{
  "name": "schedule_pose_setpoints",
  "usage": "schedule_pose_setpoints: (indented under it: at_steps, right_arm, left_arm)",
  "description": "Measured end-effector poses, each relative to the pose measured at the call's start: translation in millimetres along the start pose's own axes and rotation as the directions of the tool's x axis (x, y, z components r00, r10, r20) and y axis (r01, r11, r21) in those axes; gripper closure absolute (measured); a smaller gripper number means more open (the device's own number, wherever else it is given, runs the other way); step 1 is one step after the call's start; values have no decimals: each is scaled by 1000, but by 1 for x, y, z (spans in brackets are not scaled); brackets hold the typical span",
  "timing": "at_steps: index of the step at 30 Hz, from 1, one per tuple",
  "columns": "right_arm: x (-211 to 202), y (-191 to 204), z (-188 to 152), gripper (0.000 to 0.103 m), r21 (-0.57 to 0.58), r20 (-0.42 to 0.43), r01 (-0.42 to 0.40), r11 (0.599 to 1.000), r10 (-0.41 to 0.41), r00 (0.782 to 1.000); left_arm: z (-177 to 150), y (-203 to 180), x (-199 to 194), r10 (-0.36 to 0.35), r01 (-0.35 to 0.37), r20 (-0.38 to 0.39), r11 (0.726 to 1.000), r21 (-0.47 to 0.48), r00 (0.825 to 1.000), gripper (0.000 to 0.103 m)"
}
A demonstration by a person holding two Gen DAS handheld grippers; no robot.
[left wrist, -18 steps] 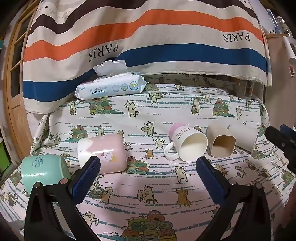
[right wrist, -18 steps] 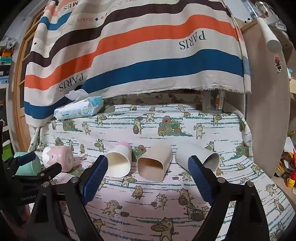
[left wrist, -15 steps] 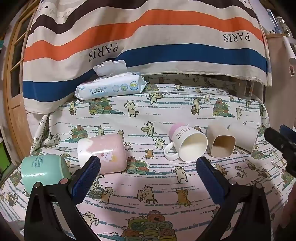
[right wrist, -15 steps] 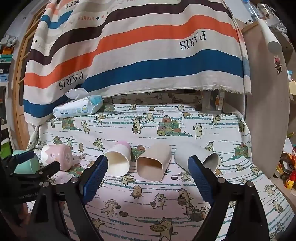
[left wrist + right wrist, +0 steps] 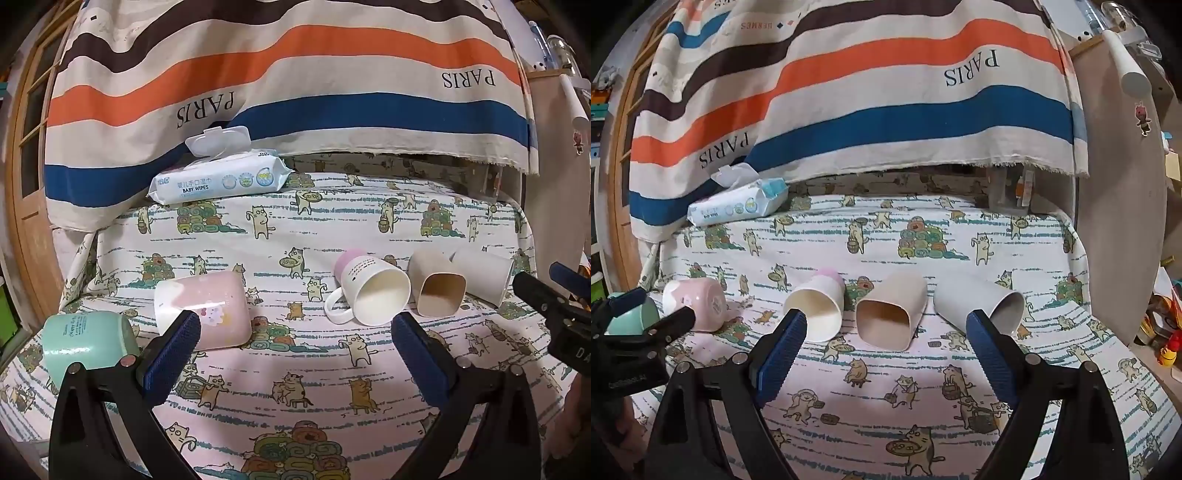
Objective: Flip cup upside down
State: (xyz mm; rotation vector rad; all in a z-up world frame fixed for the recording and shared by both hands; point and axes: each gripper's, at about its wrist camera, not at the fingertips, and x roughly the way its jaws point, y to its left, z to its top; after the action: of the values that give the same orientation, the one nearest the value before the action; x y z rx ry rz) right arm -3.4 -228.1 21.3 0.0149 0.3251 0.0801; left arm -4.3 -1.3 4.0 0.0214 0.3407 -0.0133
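Five cups lay on their sides in a row on the cat-print cloth [image 5: 280,236]: a mint cup [image 5: 83,338], a pink cup [image 5: 203,310], a white mug [image 5: 373,291], a beige square cup [image 5: 892,314] and a grey cup [image 5: 979,301]. The left gripper [image 5: 295,343] and the right gripper [image 5: 886,343] both hung above the cloth with jaws wide apart, holding nothing, near a wipes pack [image 5: 221,179]

I am seeing the green cup [image 5: 631,319] half hidden behind my left gripper, and its tiny writing is blurring.
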Motion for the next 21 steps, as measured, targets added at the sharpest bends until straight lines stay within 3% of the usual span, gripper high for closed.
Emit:
schedule_pose_setpoints:
  at_steps: [6,10,21]
  right_arm:
    - [2,2,-2,13,-10,-8,21,1000,-21,1000]
    - [1,1,-3,1,-7,-4,44,999,-44,999]
    - [1,1,-3,1,-4,-8,50,999,-50,999]
  left_arm:
    - [1,3,-3,-7,7,14,1000,-10,1000,0]
    - [3,3,-4,-2,3,20,1000,-16,1000,0]
    - [2,3,-5,-10,10,24,1000,-18,1000,0]
